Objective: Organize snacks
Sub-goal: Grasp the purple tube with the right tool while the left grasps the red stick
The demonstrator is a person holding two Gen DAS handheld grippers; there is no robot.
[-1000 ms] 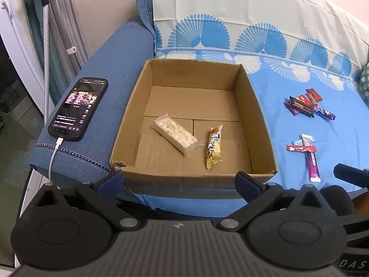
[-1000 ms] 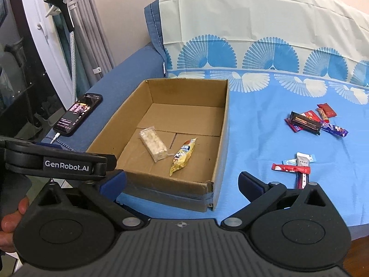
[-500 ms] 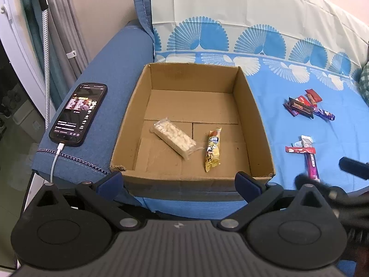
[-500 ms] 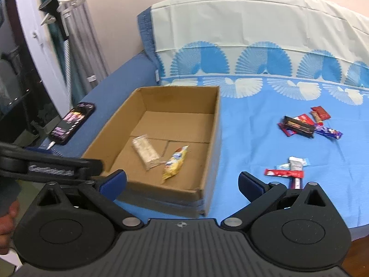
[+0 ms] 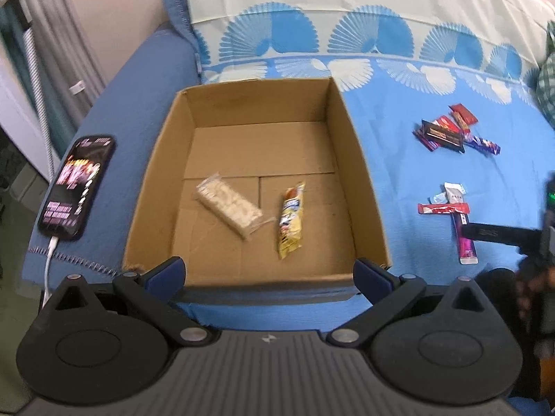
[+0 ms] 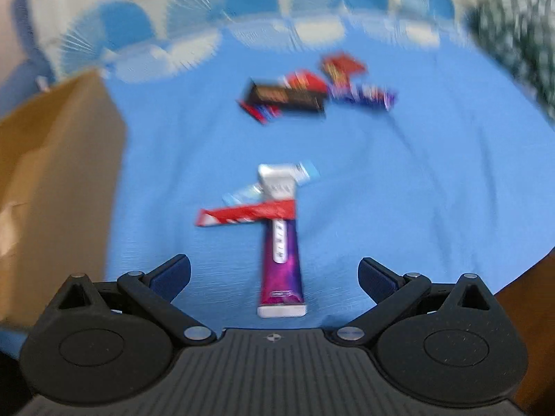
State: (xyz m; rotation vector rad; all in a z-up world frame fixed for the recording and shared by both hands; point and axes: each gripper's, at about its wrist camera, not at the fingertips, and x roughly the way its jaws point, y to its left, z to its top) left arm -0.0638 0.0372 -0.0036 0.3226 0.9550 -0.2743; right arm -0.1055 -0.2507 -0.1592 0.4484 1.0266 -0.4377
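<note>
cardboard box: two snacks in, white bar, yellow pack
left: purple bar at 12 o'clock, more beyond
my jaws: both spread, empty

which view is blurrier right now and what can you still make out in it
Right wrist view: heavy motion blur, wrapper print unreadable, yet the purple bar, the red stick across it and the cardboard box stay recognisable. Left wrist view: far sharper, mild softness on the phone, fisheye bending at the edges.
</note>
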